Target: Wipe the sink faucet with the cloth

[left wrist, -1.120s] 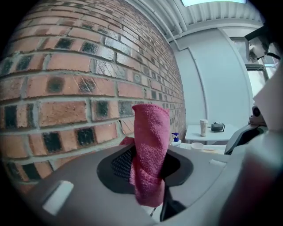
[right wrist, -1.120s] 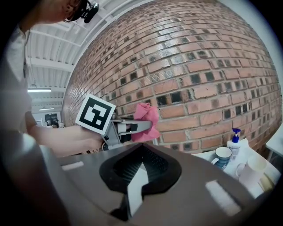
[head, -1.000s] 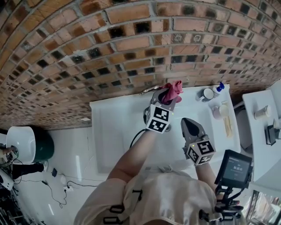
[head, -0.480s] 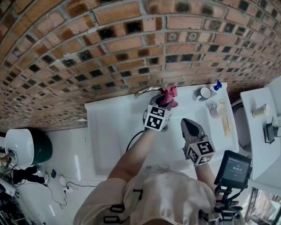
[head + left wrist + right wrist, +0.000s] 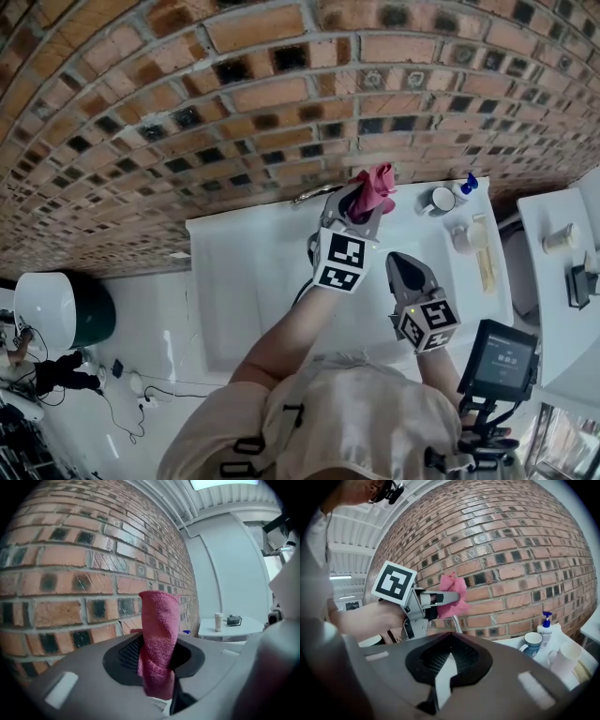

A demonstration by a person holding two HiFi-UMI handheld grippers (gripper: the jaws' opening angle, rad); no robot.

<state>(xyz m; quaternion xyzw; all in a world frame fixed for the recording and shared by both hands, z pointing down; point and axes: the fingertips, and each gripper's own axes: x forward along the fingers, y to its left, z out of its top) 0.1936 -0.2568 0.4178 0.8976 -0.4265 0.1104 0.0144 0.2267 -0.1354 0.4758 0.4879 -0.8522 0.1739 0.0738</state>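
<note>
Lifted since half a second ago, the left gripper (image 5: 358, 208) carries the pink cloth (image 5: 376, 184) just above the faucet (image 5: 307, 195). Nearest the person, the right gripper (image 5: 405, 266) hangs over the sink (image 5: 234, 281) on the faucet's near side, jaws drawn together on nothing (open room all round). Farther off, the left jaws pinch the cloth's lower part, its free end standing past the fingertips. Close behind the faucet rises the brick wall (image 5: 281, 94); a mug (image 5: 438, 200) stands to its right.
</note>
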